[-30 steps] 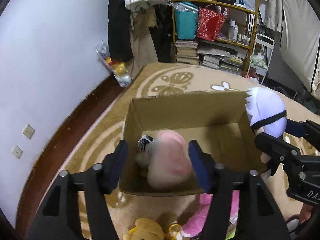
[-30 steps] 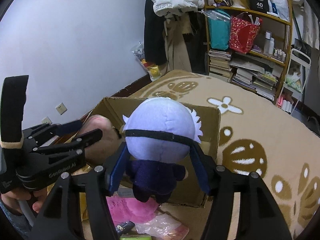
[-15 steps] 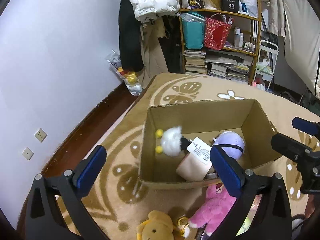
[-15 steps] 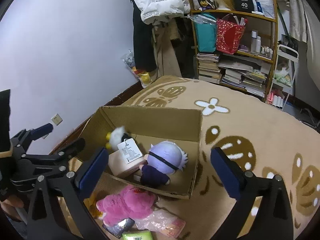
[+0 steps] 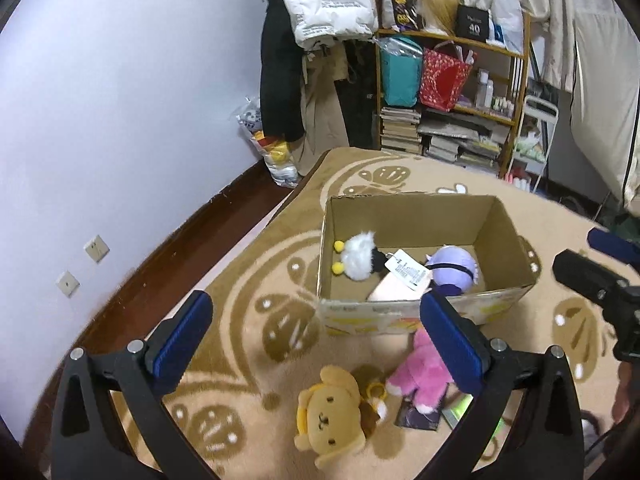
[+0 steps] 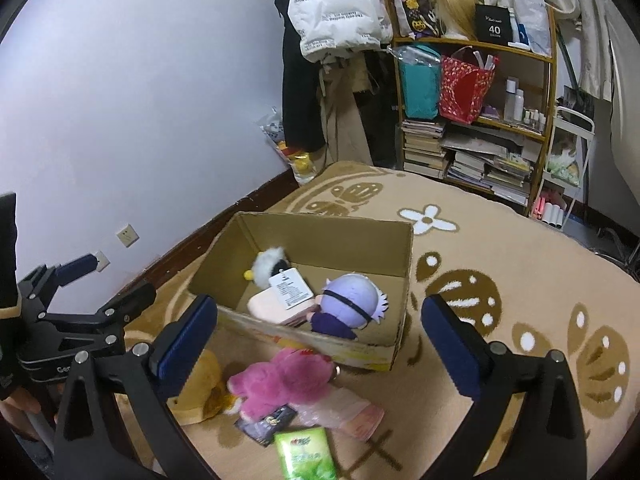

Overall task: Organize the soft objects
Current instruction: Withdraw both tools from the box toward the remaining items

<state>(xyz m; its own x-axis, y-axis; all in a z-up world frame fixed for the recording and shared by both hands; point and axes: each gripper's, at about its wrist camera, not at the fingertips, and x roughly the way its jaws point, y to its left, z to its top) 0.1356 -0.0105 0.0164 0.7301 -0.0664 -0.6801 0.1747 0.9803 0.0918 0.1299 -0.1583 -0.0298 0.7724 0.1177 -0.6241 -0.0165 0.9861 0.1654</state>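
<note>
An open cardboard box (image 5: 416, 216) (image 6: 320, 236) stands on the rug. Inside lie a white-and-black fluffy plush (image 5: 358, 256) (image 6: 270, 266), a pale pink plush with a paper tag (image 5: 390, 290) (image 6: 268, 304), and a lavender-headed doll (image 5: 454, 272) (image 6: 352, 300). On the rug in front lie a yellow dog plush (image 5: 330, 414) (image 6: 202, 388) and a pink plush (image 5: 420, 376) (image 6: 284, 380). My left gripper (image 5: 316, 328) is open and empty, above the rug before the box. My right gripper (image 6: 318, 334) is open and empty, above the box's near edge.
A green packet (image 6: 306, 454), a dark card (image 6: 266, 424) and a pink wrapped pack (image 6: 348, 410) lie on the rug near the pink plush. A cluttered shelf (image 5: 452, 92) and hanging coats (image 5: 280, 80) stand at the back. The wall (image 5: 120, 120) runs along the left.
Both grippers opened and dropped their plushes into the box: the pink one from the left, the lavender doll from the right. Both grippers then pulled back and up.
</note>
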